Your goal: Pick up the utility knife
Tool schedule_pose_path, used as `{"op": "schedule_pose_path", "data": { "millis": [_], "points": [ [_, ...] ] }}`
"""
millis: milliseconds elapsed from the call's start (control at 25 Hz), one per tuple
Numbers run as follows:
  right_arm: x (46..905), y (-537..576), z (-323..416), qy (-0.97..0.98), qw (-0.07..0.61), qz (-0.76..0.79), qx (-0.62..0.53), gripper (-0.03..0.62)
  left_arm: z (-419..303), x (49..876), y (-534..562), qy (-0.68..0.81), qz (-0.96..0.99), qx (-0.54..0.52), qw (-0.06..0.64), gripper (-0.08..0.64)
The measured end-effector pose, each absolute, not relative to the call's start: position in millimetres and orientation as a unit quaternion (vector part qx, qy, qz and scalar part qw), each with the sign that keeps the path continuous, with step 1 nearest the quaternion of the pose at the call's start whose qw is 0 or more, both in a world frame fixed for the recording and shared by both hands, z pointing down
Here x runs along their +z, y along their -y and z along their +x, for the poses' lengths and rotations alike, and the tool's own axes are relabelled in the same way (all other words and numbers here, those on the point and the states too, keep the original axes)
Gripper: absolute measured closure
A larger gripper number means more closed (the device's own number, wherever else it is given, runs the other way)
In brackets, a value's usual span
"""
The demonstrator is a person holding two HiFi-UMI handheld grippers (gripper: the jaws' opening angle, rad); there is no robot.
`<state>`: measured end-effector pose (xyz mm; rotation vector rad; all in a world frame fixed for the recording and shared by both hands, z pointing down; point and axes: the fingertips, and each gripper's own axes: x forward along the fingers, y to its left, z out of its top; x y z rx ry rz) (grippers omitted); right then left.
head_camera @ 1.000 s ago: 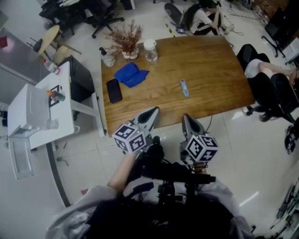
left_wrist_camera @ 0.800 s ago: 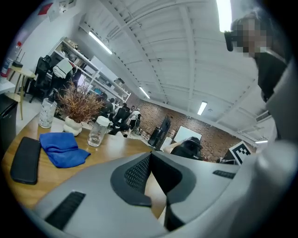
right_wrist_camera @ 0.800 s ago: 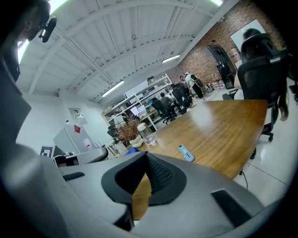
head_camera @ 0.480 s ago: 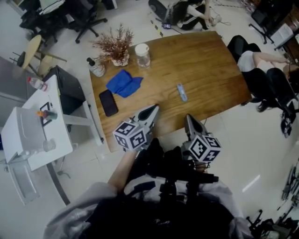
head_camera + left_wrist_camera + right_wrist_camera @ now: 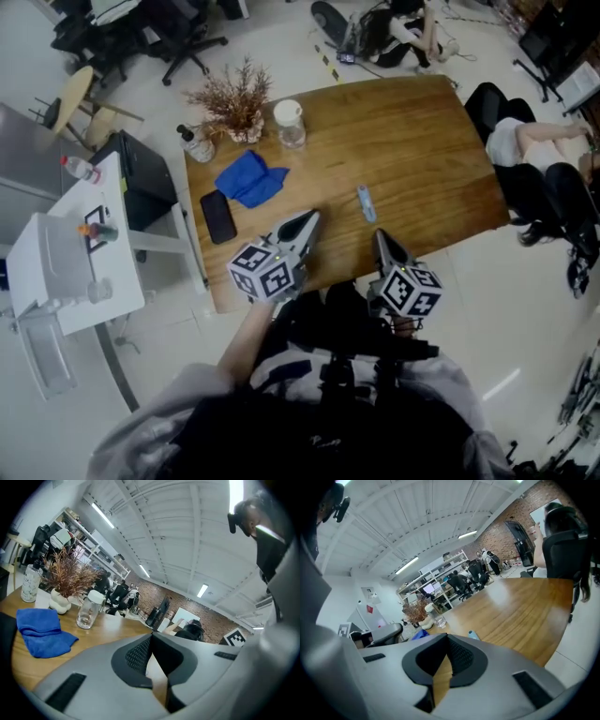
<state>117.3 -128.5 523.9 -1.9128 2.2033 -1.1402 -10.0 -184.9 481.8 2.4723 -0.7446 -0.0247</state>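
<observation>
We stand in an open-plan office: rolling chairs (image 5: 190, 36), a wooden tabletop (image 5: 422, 159), stocked shelving (image 5: 440, 566), a brick wall (image 5: 506, 522) and seated people (image 5: 525, 145).

Hand-held gripper (image 5: 447, 639) jaws together, empty; utility knife (image 5: 473, 633) just beyond.

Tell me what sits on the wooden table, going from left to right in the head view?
From the left: bottle → blue cloth → jar → utility knife. The phone and the dried plant overlap the others sideways, so I skip them.
</observation>
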Motion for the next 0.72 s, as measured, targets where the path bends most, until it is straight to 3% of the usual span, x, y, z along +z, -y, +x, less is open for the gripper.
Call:
{"op": "schedule_pose_path", "data": {
  "millis": [400, 520, 600, 720],
  "points": [
    [586.8, 192.2, 144.6, -0.724, -0.12, -0.564, -0.378, 0.578, -16.4, 476.7, 221.1, 0.359, 0.892, -0.023, 0.272, 0.554],
    [606.7, 205.6, 141.0, -0.737, -0.149, -0.535, -0.385, 0.503, -30.4, 475.9, 229.9, 0.392, 0.88, -0.025, 0.268, 0.555],
    [615.0, 213.9, 138.1, -0.742, -0.169, -0.521, -0.386, 0.414, -39.8, 476.3, 234.1, 0.412, 0.871, -0.026, 0.267, 0.554],
    [629.1, 223.2, 139.1, -0.743, -0.225, -0.52, -0.357, 0.397, -49.0, 479.2, 236.1, 0.434, 0.86, -0.023, 0.267, 0.554]
  ]
}}
